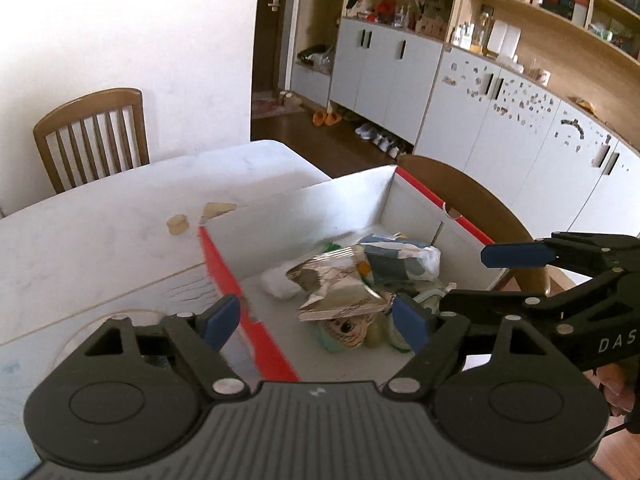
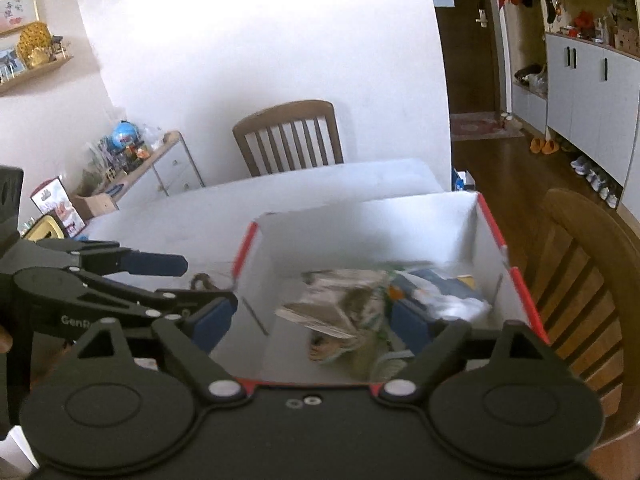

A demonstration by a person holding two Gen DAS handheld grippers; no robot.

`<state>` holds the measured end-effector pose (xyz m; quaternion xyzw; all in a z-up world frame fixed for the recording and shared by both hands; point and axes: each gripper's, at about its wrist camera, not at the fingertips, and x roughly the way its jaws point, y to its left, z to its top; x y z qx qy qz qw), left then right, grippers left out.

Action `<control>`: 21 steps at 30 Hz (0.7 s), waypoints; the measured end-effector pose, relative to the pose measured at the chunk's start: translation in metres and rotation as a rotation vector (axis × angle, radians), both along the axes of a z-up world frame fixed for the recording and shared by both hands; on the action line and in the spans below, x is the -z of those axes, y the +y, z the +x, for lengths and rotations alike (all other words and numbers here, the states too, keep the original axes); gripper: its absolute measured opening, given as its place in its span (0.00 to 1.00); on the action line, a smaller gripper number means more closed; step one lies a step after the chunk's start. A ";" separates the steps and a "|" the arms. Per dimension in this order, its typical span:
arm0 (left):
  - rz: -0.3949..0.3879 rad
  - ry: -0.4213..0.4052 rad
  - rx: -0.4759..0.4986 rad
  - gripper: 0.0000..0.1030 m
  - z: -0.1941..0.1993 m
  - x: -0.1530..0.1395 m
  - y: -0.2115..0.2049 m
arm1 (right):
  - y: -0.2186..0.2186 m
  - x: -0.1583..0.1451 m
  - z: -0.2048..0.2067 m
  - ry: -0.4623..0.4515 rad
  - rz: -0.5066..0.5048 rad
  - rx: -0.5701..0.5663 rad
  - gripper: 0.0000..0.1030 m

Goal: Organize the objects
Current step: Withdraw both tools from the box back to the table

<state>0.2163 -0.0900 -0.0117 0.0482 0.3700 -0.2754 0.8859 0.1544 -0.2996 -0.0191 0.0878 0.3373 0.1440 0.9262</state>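
The left tongs tilt downward, blue pads spread wide with nothing pressed between them. The right tongs tilt down likewise, pads apart and empty. The two sit side by side, each showing in the other's view.

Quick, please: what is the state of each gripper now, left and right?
Left gripper: open, holding nothing, above the box.
Right gripper: open, holding nothing.

Ahead of the tongs, a wooden slat-back chair stands against a plain white wall. To their right, dark wood flooring runs to a brown door and white cabinets under open wooden shelves; another chair sits nearer.
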 end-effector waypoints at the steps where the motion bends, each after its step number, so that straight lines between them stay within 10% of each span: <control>1: -0.005 -0.001 -0.002 0.81 -0.001 -0.001 0.006 | 0.005 -0.001 -0.002 -0.007 -0.001 0.003 0.90; 21: -0.037 -0.046 -0.123 1.00 -0.006 0.022 0.146 | 0.114 -0.005 -0.019 -0.016 -0.045 -0.037 0.95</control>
